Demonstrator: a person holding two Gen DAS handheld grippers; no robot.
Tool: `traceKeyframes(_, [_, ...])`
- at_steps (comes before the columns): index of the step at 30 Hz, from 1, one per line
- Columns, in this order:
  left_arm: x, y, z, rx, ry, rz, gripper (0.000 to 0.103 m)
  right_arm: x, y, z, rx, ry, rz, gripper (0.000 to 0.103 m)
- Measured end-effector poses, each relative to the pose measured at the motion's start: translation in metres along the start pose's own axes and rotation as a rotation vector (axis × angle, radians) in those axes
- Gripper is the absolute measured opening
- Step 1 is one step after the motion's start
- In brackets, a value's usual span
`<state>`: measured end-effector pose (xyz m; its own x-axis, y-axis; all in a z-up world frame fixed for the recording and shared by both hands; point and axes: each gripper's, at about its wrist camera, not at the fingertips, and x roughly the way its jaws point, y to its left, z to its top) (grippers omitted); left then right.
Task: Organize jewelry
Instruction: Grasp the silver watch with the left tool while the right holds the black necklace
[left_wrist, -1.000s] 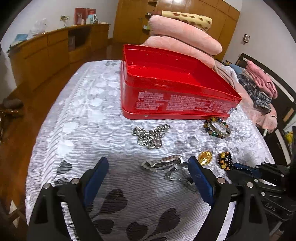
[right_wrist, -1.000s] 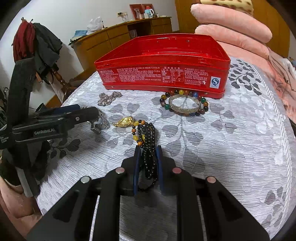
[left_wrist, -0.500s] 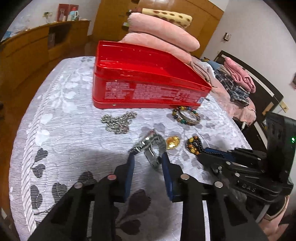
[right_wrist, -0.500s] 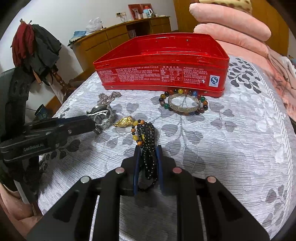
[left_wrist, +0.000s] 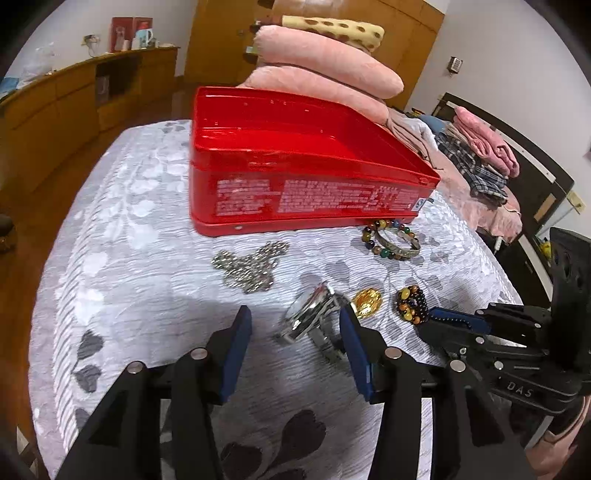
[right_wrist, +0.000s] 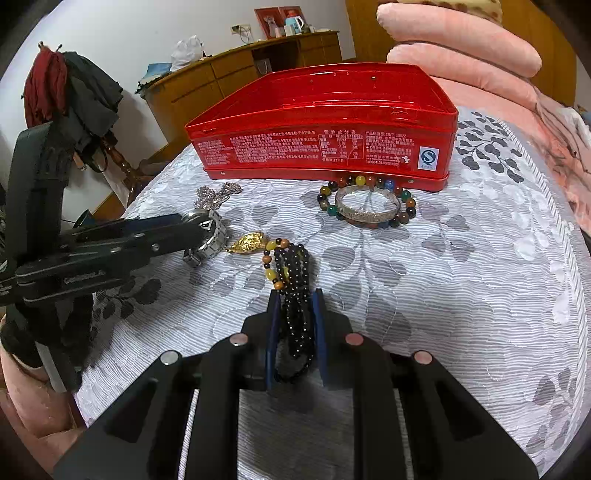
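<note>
My right tool (right_wrist: 295, 314) is pinched narrow on the loop of small black beads with a few amber ones (right_wrist: 291, 280); most of that strand lies on the cloth ahead of the fingers, so I judge it gripped but not yet lifted. My left tool (left_wrist: 293, 328) stands wide, its blue pads on either side of the silver metal wristwatch (left_wrist: 314, 317). The watch is tipped up on edge and sits close to the pad on my right; whether it touches that pad I cannot tell.

Just beside the watch, between it and the black beads, lies the small gold nugget-shaped charm (right_wrist: 249, 242). Further out, the tangled silver chain (left_wrist: 249, 264) lies near the front wall of the open red rectangular tin (left_wrist: 295, 195). The bracelet of multicoloured round beads (right_wrist: 406, 199), with a silver bangle (right_wrist: 367, 206) lying inside its ring, sits right against the foot of the tin at its other end.

All this rests on the grey-and-white leaf-patterned bedspread (right_wrist: 461, 258). What I can see of the tin's inside is bare red, though the near part of its floor is hidden by the front wall. By my reckoning the sorting has hardly begun: six pieces are out, none visibly in, and only one is in a grip.
</note>
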<state>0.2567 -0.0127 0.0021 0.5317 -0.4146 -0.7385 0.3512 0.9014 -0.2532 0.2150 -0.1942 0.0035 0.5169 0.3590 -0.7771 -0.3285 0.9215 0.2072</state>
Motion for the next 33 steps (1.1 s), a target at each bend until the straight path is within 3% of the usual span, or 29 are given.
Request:
traceKeyframes(6, [0.007, -0.01, 0.002, 0.042, 0.013, -0.022, 0.024, 0.0, 0.0, 0.0, 0.0, 0.0, -0.001, 0.017])
traceKeyframes(16, [-0.01, -0.021, -0.018, 0.033, 0.015, 0.01, 0.024, 0.001, 0.003, 0.0, -0.007, 0.0, -0.019, 0.017])
traceKeyframes(20, [-0.004, -0.022, -0.015, 0.031, 0.016, 0.056, 0.044, 0.002, 0.005, 0.0, -0.008, 0.001, -0.028, 0.017])
traceKeyframes(23, [-0.001, -0.022, -0.013, 0.028, 0.017, 0.052, 0.044, 0.004, 0.005, 0.001, -0.006, 0.002, -0.028, 0.018])
traceKeyframes(25, [-0.002, -0.024, -0.015, 0.038, 0.013, 0.058, 0.042, 0.006, 0.006, 0.001, -0.008, 0.002, -0.034, 0.018])
traceKeyframes(27, [-0.003, -0.024, -0.016, 0.036, 0.011, 0.031, 0.024, 0.007, 0.009, 0.002, -0.021, 0.002, -0.049, 0.018])
traceKeyframes(33, [-0.008, -0.024, -0.02, 0.001, -0.014, 0.034, 0.022, 0.005, 0.008, 0.0, -0.015, -0.004, -0.052, 0.015])
